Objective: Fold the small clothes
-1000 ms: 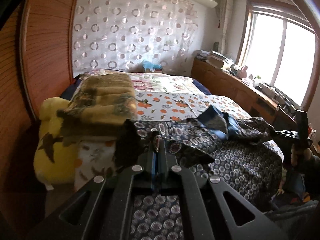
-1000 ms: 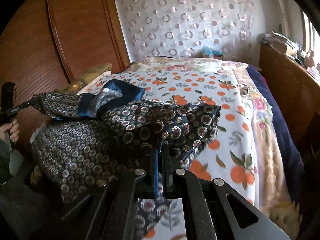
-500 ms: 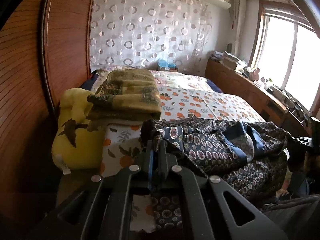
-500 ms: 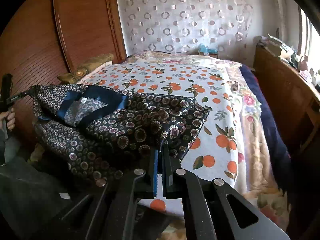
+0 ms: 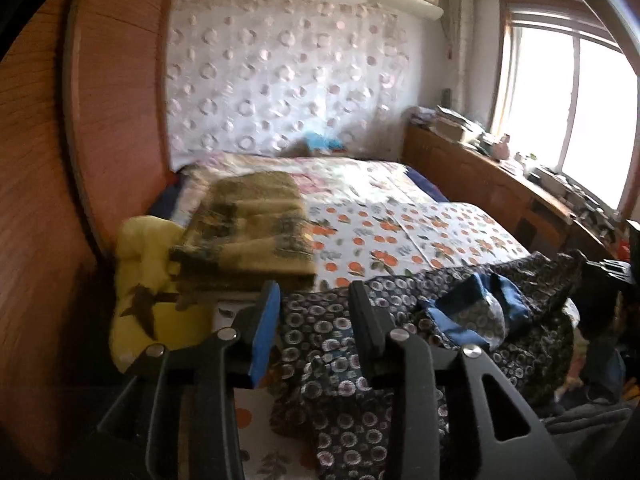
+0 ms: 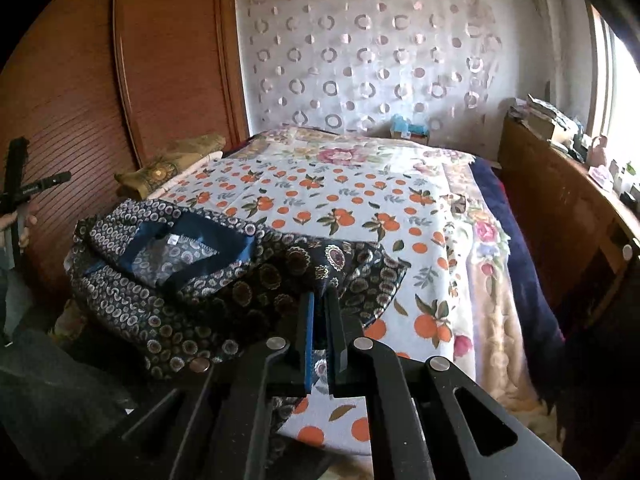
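Observation:
A dark navy patterned garment [image 5: 400, 320] with a blue collar lies crumpled on the near end of the bed. It also shows in the right wrist view [image 6: 192, 280]. My left gripper [image 5: 316, 292] is open, its fingers standing apart above the garment's left corner and holding nothing. My right gripper [image 6: 322, 300] is shut on the garment's right corner, fabric pinched between the blue pad and the black finger. The left gripper [image 6: 24, 192] shows at the far left of the right wrist view.
The bed [image 6: 360, 184] has an orange-print sheet. A folded olive blanket [image 5: 248, 224] rests on a yellow pillow [image 5: 140, 280] at the left. A wooden wardrobe [image 6: 120, 100] stands on the left, and a cluttered wooden sideboard [image 5: 500, 192] under the window.
My left gripper has opened and let go of the garment's corner. The garment has dropped lower and now lies on the bed. My right gripper stays shut on it.

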Demonstrator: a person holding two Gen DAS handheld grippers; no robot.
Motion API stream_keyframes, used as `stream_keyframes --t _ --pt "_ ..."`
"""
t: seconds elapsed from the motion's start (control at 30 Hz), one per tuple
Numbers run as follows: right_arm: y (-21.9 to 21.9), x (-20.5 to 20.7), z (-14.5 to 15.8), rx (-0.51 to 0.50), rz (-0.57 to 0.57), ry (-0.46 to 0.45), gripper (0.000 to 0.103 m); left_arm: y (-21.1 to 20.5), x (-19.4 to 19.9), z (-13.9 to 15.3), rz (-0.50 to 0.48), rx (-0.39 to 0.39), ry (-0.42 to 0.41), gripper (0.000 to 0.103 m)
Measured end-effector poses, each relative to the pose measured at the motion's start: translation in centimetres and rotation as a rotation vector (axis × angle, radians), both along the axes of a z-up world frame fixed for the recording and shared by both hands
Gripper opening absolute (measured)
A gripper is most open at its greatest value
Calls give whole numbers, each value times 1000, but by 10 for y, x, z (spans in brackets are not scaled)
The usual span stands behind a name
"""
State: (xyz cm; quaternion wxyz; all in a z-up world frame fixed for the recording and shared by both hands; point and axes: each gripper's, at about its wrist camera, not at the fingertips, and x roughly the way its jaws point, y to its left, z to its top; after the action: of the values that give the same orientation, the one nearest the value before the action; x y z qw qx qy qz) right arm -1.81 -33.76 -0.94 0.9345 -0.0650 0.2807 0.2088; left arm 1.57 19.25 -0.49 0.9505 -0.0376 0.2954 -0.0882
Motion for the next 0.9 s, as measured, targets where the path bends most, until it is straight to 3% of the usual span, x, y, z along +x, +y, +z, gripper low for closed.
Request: stream_keyframes --t 0.13,0.23,0.3,0.37,0.63,0.9 --pt "2 4 6 0 0 -20 7 -4 28 -13 -23 33 60 37" --pt "0 15 2 18 -1 -11 14 -5 47 -24 -27 61 97 37" --pt "-3 28 -8 31 8 30 33 -5 62 -33 -31 73 127 37" --pt "-6 43 -20 21 -20 54 41 -4 75 -43 -32 86 158 37" --pt "-16 105 -58 32 -130 145 42 3 108 -79 -16 118 284 37" --pt "1 129 -79 2 -119 208 42 -3 112 -100 -30 137 355 38"
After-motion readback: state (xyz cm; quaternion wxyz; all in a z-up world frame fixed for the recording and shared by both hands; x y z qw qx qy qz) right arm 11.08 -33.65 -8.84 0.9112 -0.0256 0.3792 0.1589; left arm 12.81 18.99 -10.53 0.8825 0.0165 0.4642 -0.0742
